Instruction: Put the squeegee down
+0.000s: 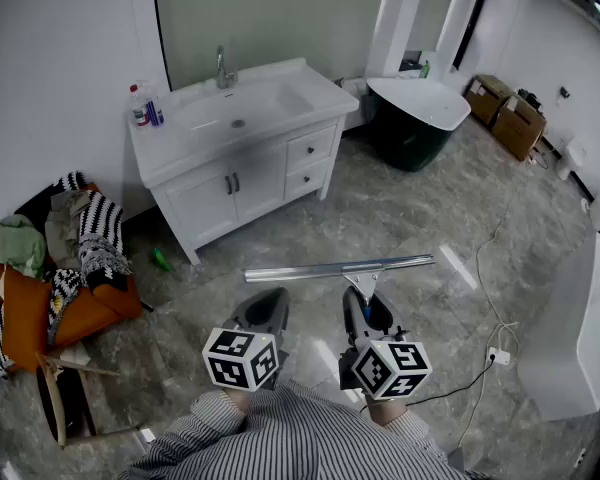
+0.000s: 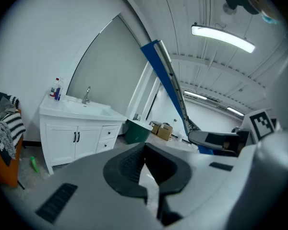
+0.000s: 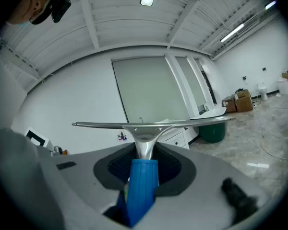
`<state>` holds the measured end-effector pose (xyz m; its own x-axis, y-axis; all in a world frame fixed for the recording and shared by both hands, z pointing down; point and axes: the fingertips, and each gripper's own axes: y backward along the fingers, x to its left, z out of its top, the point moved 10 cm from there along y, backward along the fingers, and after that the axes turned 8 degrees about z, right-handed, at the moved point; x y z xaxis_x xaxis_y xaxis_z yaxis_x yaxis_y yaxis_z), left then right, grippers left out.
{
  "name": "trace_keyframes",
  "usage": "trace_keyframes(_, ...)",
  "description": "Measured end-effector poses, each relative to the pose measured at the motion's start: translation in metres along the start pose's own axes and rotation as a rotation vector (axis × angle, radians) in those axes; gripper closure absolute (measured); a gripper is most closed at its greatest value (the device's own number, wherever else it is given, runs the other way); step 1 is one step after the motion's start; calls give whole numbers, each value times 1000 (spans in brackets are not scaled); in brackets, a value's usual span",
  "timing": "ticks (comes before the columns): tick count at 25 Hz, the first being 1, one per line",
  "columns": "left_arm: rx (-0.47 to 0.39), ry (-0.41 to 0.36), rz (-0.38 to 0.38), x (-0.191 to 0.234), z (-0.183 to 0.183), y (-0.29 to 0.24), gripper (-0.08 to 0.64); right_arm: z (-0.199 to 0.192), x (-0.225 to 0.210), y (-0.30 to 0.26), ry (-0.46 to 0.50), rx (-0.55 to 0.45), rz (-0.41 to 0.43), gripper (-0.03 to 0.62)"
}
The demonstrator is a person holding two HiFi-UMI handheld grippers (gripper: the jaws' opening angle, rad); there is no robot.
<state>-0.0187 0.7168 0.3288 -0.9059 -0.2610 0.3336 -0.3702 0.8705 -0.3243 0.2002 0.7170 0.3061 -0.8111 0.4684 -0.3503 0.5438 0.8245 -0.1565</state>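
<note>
The squeegee [image 1: 340,267] has a long metal blade and a blue handle [image 3: 141,186]. My right gripper [image 1: 365,313] is shut on that handle, and the blade is held level, crosswise, above the grey floor in front of me. In the right gripper view the blade [image 3: 149,124] spans the picture just beyond the jaws. My left gripper [image 1: 263,313] hangs beside it on the left, shut with nothing between its pads [image 2: 134,164]. From the left gripper view the squeegee [image 2: 165,80] rises slantwise at the right.
A white vanity [image 1: 240,168] with a sink and bottles [image 1: 145,108] stands ahead against the wall. A dark green tub [image 1: 415,118] and cardboard boxes [image 1: 510,118] lie beyond. An orange chair [image 1: 40,308] piled with clothes is at left. A cable and power strip [image 1: 498,356] lie at right.
</note>
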Motion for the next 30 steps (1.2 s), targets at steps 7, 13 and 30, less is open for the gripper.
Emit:
trace_keyframes(7,5,1,-8,-4,-2,-2,548,-3,-6,-2,27,24,-14,482)
trace_keyframes(13,7,-3,-13,-11,-4,-3,548,2,-12,6,30,7,-35,482)
trace_keyframes(30,12,-67,-20,-33,-10,-21,548,6,-25,4,59,33,-3,482)
